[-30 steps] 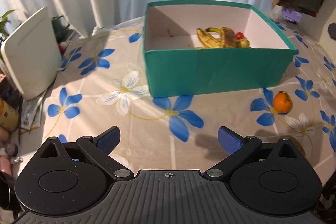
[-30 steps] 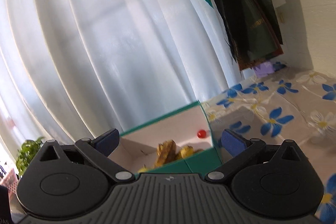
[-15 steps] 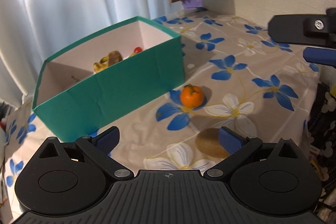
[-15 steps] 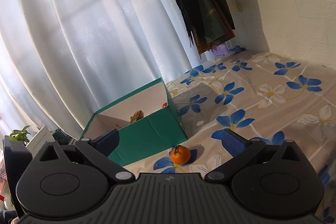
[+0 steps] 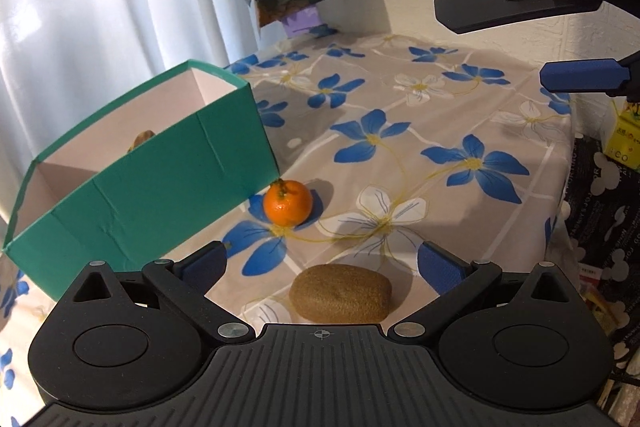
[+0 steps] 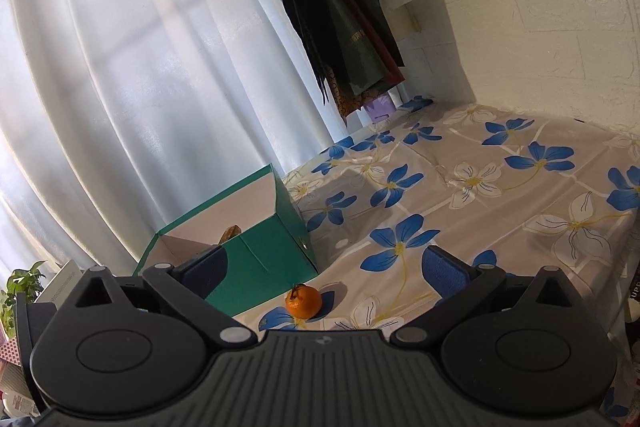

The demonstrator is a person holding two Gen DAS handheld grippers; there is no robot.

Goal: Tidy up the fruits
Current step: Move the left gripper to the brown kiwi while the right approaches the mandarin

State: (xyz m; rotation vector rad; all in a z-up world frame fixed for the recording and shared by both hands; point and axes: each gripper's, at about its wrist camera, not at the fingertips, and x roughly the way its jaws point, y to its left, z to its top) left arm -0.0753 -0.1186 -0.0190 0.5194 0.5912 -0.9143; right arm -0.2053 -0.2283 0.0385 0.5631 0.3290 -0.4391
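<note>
Fuzzy brown oval kiwi (image 5: 340,293) lies on its side on the floral tablecloth (image 5: 460,131), long axis roughly left-right across the left wrist view, right end tipped slightly toward the camera. Skin matte and even, no cuts visible. It sits low between the blue-padded fingers of the left gripper (image 5: 322,263); jaws spread wide, nothing in them, no pad touching the fruit.

Small round orange mandarin (image 5: 287,202) stands just beyond the kiwi, apart from it, stem end up with a short green-brown stub. It sits just beside the near right corner of the teal cardboard box with pale interior (image 5: 160,183); whether it touches the box I cannot tell. Skin glossy and dimpled. Only a brownish tip of something (image 5: 141,139) shows above the box wall, too little to identify.

Right gripper (image 6: 322,267) hangs above the table, jaws spread wide and empty, aimed at the mandarin (image 6: 303,301) and box (image 6: 256,259). Kiwi not visible in that view. In the left wrist view, one of its blue fingers (image 5: 580,75) shows upper right.

Writing: a yellow carton (image 5: 624,135) at the right edge has print, too small to read. Dark hanging bags (image 6: 344,15) carry gold lettering, illegible.
</note>
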